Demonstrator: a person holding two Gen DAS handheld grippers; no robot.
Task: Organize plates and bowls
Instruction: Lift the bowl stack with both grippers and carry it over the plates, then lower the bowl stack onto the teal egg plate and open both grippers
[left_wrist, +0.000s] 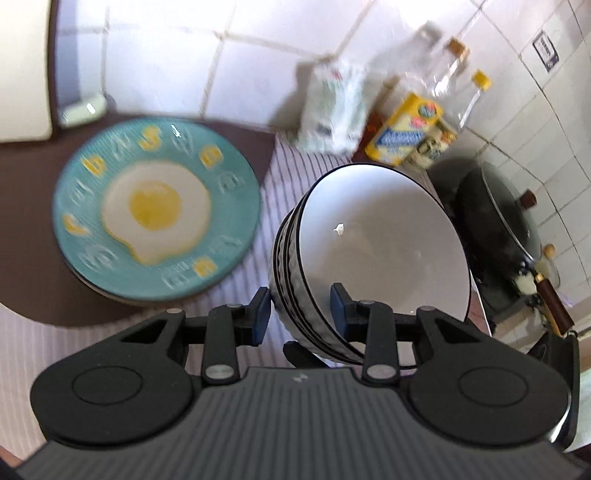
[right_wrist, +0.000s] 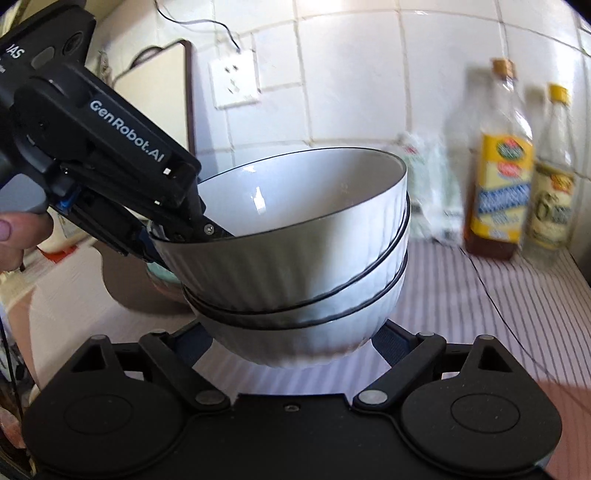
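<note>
The left tongs (left_wrist: 300, 312) pinch the near wall of a stack of white bowls (left_wrist: 369, 251), one pad outside the ribbed side and one inside the top bowl. The stack hangs tilted above the striped desk (left_wrist: 236, 314), clear of it. From the right wrist view the right tongs (right_wrist: 291, 341) are spread around the bottom bowl of the stack (right_wrist: 295, 258), a pad at each side; whether they press it I cannot tell. At ten o'clock from the bowls in the left view, a teal plate with a fried-egg picture (left_wrist: 157, 208) lies on a brown mat (left_wrist: 33, 221). Bottles (right_wrist: 498, 166) stand by the tiled wall at two o'clock.
</note>
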